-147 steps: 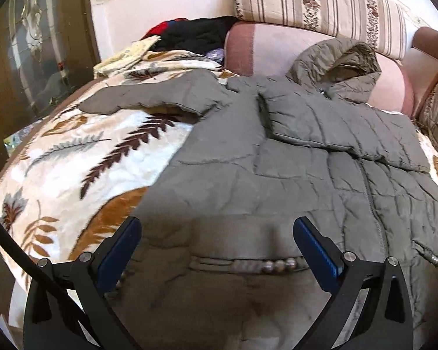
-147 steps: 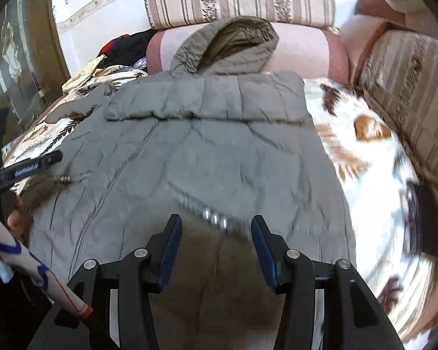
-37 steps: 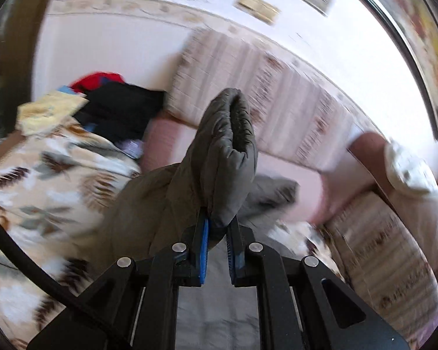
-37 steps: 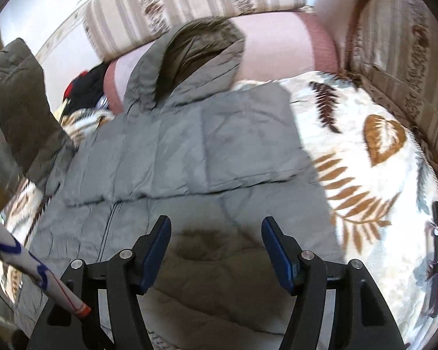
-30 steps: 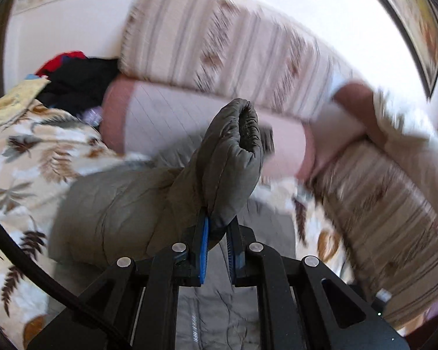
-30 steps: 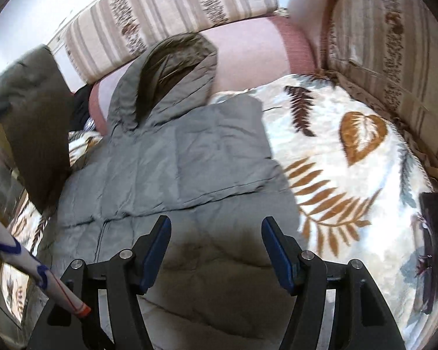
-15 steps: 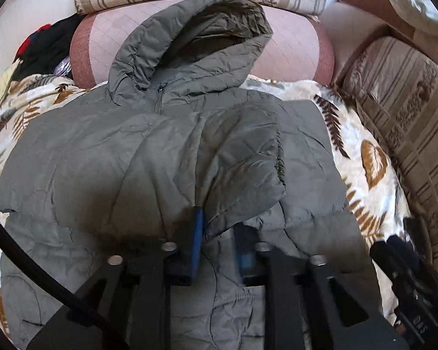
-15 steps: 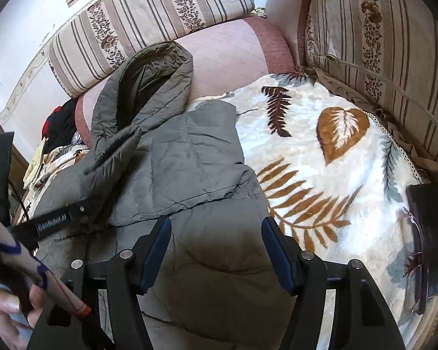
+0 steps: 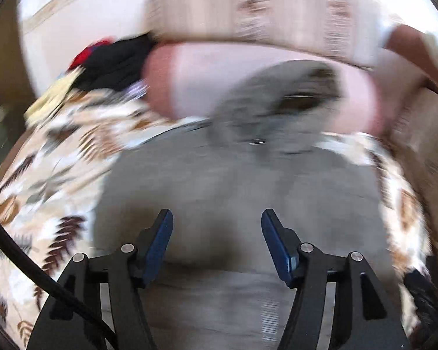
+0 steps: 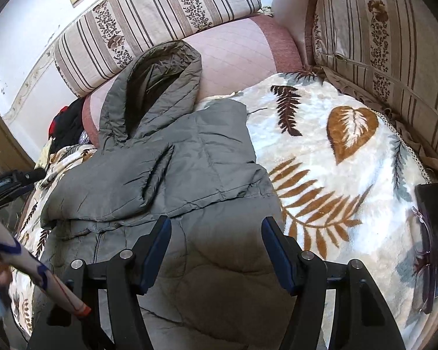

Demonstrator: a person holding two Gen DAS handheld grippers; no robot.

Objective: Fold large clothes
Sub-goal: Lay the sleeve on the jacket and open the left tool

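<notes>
Left wrist view, blurred: left gripper [image 9: 217, 218] jaws just been opening, nothing between them. Jacket [image 9: 233, 180] fills centre frame on the blanket [image 9: 43, 204].

Right wrist view: right gripper [image 10: 216, 227] wide open, empty, hovering over the jacket's lower body. Both sleeves [image 10: 125, 180] lie folded across the chest, hood [image 10: 160, 81] upper centre against the cushion [image 10: 236, 55].

Sleeve step looks done; next likely grab the hem, fold upward. No containers visible.

The grey quilted hooded jacket [image 10: 149, 192] lies on the leaf-patterned fleece blanket [image 10: 335, 175], hood against the pink quilted bolster [image 10: 233, 58], both sleeves folded across its chest. Striped floral cushions [image 10: 160, 14] stand behind.
</notes>
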